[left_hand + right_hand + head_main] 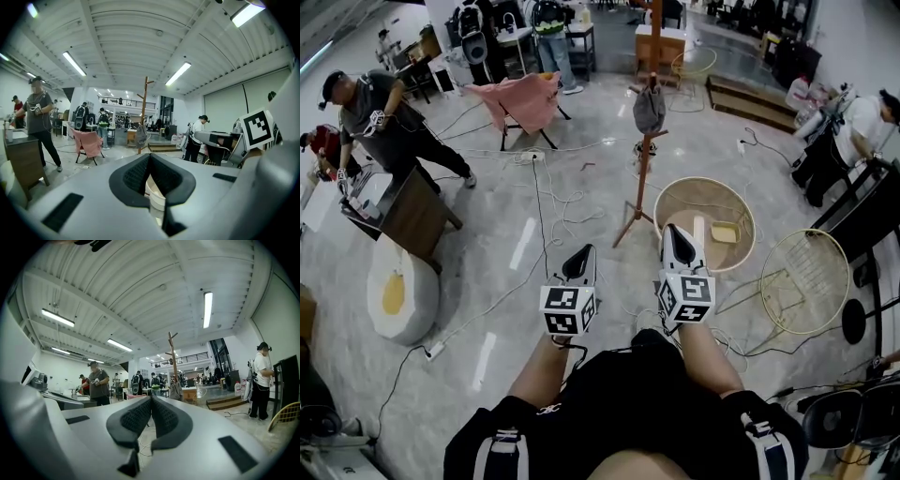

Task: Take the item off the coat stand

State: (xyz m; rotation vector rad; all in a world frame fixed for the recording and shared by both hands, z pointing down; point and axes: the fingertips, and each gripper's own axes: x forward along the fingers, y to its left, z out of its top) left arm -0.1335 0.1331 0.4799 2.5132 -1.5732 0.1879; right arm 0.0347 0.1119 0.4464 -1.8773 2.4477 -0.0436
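Observation:
A wooden coat stand [643,173] rises from the marble floor some way ahead of me. A grey bag [649,111] hangs from its upper pegs. The left gripper view shows the stand [145,105] far off with the grey bag [141,136] on it. It is just as distant in the right gripper view, where the stand [173,359] carries the bag [176,391]. My left gripper [585,250] and right gripper [674,231] are held side by side in front of my body, well short of the stand. Both are shut with nothing between the jaws.
A round wicker table [705,223] stands just right of the stand's base, and a wire-frame ring [804,281] lies further right. Cables [546,202] trail over the floor. A pink chair [525,101], a wooden cabinet [417,214] and several people are around.

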